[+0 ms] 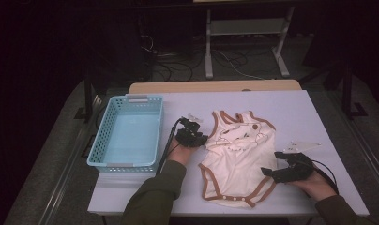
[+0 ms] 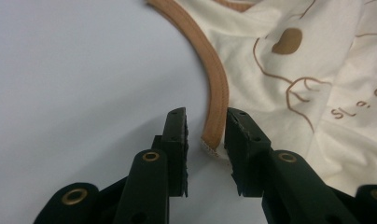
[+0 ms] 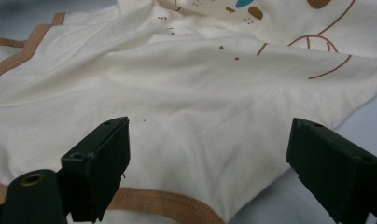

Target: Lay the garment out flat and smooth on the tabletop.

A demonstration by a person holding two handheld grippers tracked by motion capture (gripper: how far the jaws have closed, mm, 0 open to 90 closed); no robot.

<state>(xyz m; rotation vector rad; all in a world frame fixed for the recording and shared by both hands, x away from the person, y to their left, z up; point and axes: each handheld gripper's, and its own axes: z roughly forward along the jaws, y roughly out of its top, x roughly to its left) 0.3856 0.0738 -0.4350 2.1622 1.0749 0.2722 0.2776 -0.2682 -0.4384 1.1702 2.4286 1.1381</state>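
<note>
A cream baby bodysuit [image 1: 237,159] with brown trim and a printed animal lies flat on the white table [image 1: 295,112]. My left gripper [image 1: 201,139] is at the garment's left armhole. In the left gripper view the brown trim [image 2: 217,79] curves down between the narrow-set jaws of that gripper [image 2: 206,122]; the right pad touches it and a gap remains at the left pad. My right gripper [image 1: 271,165] rests at the bodysuit's lower right edge, open wide. In the right gripper view that gripper [image 3: 210,128] straddles the cream cloth [image 3: 200,93] just above the brown hem [image 3: 163,203].
A light blue plastic basket [image 1: 103,136] stands at the table's left, close to my left forearm. Behind the table are a metal stand [image 1: 208,47] and loose cables on the floor. Bare tabletop lies to the right of the garment.
</note>
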